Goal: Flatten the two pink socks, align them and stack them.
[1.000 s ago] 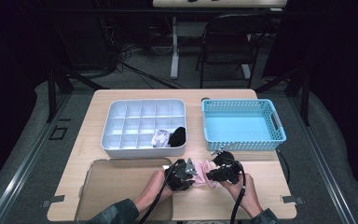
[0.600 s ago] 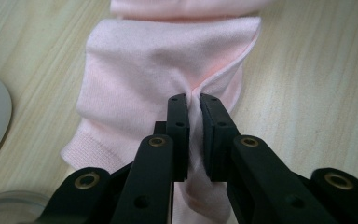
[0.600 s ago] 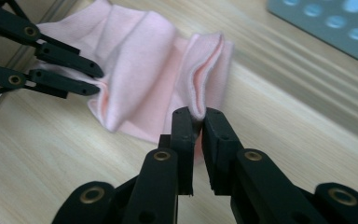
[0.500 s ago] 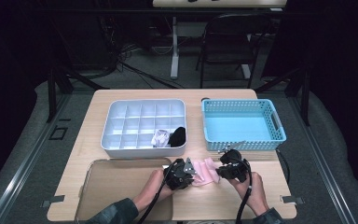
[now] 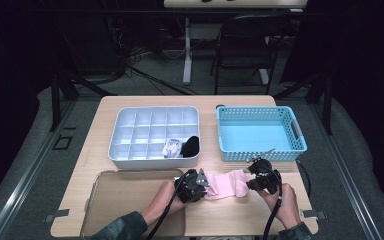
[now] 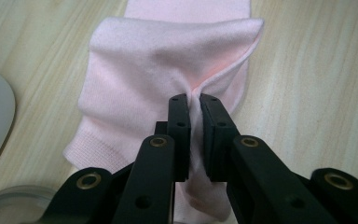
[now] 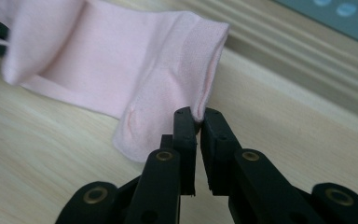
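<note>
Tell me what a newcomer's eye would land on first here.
The pink sock at the table's near edge, stretched between the left gripper and right gripper, both with jaws shut on its fabric. Behind it sit the white divided organizer, holding two rolled socks, and the blue basket to its right.

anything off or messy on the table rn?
Nothing spilled or damaged. The pink sock is rumpled, not flat: the left tool and right tool each pinch a fold of it. In the white divided tray, two bundles, one white and one black, sit tidily in compartments.
</note>
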The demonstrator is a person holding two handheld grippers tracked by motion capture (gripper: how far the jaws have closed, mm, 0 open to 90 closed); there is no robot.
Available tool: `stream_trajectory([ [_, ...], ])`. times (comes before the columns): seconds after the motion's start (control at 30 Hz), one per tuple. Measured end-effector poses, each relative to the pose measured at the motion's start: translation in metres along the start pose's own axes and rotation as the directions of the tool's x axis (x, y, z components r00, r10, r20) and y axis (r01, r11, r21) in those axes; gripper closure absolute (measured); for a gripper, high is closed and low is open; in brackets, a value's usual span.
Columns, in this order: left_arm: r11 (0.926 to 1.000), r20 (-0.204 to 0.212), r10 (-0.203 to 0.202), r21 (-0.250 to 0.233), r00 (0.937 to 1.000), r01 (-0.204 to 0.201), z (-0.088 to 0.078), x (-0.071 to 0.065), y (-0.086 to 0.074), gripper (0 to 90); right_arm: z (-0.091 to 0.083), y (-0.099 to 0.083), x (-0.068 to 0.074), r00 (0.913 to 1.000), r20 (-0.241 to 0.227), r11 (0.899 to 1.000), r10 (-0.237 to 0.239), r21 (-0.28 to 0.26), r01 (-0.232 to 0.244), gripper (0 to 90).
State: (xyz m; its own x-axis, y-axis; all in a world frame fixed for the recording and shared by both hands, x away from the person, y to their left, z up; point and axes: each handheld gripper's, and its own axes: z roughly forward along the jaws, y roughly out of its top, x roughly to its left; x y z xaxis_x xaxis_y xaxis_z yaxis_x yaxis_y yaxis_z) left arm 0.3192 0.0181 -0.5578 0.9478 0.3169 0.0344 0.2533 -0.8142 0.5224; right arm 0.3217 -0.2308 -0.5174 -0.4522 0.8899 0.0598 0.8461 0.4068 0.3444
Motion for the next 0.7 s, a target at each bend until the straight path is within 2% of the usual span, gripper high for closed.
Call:
stream_trajectory([
  [0.07, 1.0000, 0.004, 0.003, 0.004, 1.0000, -0.003, 0.000, 0.000, 0.000, 83.3, 0.003, -0.001, -0.001, 0.9999, 0.009, 1.000, 0.013, 0.019, -0.014, 84.9],
  [0.1, 1.0000, 0.006, 0.001, 0.004, 1.0000, -0.001, -0.001, 0.000, 0.000, 83.2, 0.004, -0.001, -0.002, 0.9999, 0.008, 0.998, 0.007, 0.056, -0.008, 84.9],
  [0.27, 1.0000, 0.012, 0.004, 0.005, 0.9999, -0.004, -0.001, 0.000, 0.000, 83.1, 0.009, -0.003, -0.003, 1.0000, 0.005, 0.991, 0.005, 0.133, -0.006, 84.4],
  [0.33, 1.0000, 0.013, 0.002, 0.003, 0.9999, -0.002, -0.001, 0.000, 0.000, 82.7, 0.010, -0.004, -0.005, 1.0000, 0.008, 0.989, 0.006, 0.147, -0.007, 82.5],
  [0.5, 0.9999, 0.021, -0.004, -0.011, 0.9998, 0.005, -0.004, 0.000, 0.002, 76.5, 0.003, -0.004, -0.009, 0.9993, 0.038, 0.995, -0.003, 0.104, -0.001, 74.4],
  [0.53, 0.9999, 0.021, -0.005, -0.012, 0.9998, 0.005, -0.004, 0.000, 0.002, 75.8, -0.001, -0.003, -0.009, 0.9997, 0.022, 0.998, 0.001, 0.062, -0.002, 73.7],
  [0.6, 0.9998, 0.023, -0.013, -0.012, 0.9996, 0.014, -0.003, 0.000, 0.002, 75.2, -0.006, -0.001, -0.006, 0.9993, 0.028, 1.000, -0.023, 0.012, 0.023, 68.8],
  [0.63, 0.9998, 0.023, -0.014, -0.012, 0.9996, 0.015, -0.003, 0.000, 0.002, 75.2, -0.006, 0.000, -0.003, 0.9995, 0.006, 0.999, -0.031, -0.033, 0.031, 68.1],
  [0.67, 0.9999, 0.024, -0.011, -0.007, 0.9997, 0.011, -0.003, 0.000, 0.002, 75.2, -0.005, 0.001, 0.000, 0.9991, -0.015, 0.998, -0.040, -0.047, 0.039, 65.7],
  [0.7, 0.9999, 0.023, -0.010, -0.005, 0.9997, 0.010, -0.002, 0.000, 0.002, 75.2, -0.001, 0.003, 0.004, 0.9983, -0.017, 0.997, -0.055, -0.055, 0.054, 62.7],
])
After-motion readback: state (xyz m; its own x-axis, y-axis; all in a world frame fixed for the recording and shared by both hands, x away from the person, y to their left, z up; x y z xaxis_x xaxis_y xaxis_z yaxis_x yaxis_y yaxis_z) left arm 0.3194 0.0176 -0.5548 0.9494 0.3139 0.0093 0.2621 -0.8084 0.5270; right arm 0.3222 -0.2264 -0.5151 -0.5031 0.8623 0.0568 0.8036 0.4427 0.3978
